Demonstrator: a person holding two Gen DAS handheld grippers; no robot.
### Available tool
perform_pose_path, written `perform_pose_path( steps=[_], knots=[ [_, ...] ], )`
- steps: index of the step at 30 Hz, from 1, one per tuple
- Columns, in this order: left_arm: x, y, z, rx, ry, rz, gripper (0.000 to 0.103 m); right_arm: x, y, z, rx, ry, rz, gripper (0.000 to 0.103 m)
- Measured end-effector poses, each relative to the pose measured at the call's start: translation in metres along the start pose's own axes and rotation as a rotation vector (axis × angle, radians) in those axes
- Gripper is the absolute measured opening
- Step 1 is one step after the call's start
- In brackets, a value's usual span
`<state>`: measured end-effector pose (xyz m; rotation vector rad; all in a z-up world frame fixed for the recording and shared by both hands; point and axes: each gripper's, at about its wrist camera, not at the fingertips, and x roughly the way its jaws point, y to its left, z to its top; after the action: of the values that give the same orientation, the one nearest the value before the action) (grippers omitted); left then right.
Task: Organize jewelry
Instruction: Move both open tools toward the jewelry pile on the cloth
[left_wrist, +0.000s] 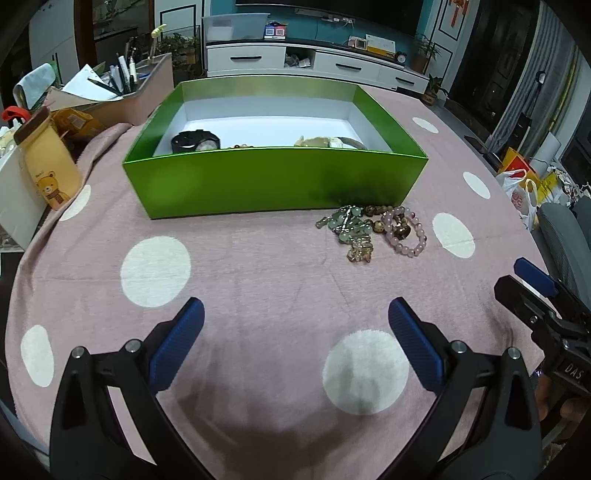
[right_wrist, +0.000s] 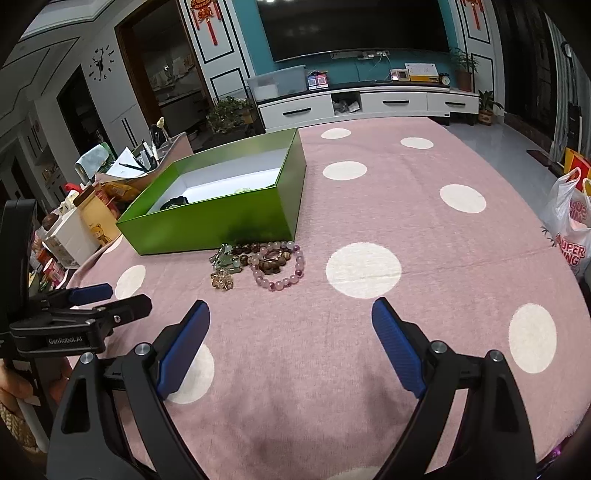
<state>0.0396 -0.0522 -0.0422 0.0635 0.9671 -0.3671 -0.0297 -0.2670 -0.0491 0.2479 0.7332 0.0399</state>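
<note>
Just beside box edge — bracelets.

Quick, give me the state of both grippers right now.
Left gripper: open, fingers wide apart, holding nothing, above the pink cloth.
Right gripper: open, fingers wide apart, holding nothing; the bracelet pile lies ahead of it, untouched.

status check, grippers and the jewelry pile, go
Left gripper and right gripper open, empty. Bracelet pile on the cloth, against the green box. Nothing in the way.
</note>
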Motion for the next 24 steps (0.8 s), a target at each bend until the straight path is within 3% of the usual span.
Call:
perform_pose_path(
  steps=[3,10,14,19,24],
  knots=[
    [0.006,-0.004,0.002,0.006,0.000,-0.014,0.099,0.007,-0.002,0.001,0.002,0.011,0.008,0.089],
    [0.027,-0.017,0.012,0.027,0.011,-0.064,0.081,0.019,-0.007,0.001,0.011,0.029,0.031,0.071],
    [0.041,-0.030,0.021,0.050,0.009,-0.096,0.072,0.024,-0.011,0.002,0.019,0.035,0.034,0.068],
    [0.058,-0.044,0.029,0.082,0.007,-0.088,0.050,0.028,-0.015,0.004,0.032,0.038,0.042,0.068],
    [0.075,-0.051,0.031,0.109,0.017,-0.058,0.040,0.035,-0.018,0.005,0.036,0.049,0.047,0.064]
  ],
)
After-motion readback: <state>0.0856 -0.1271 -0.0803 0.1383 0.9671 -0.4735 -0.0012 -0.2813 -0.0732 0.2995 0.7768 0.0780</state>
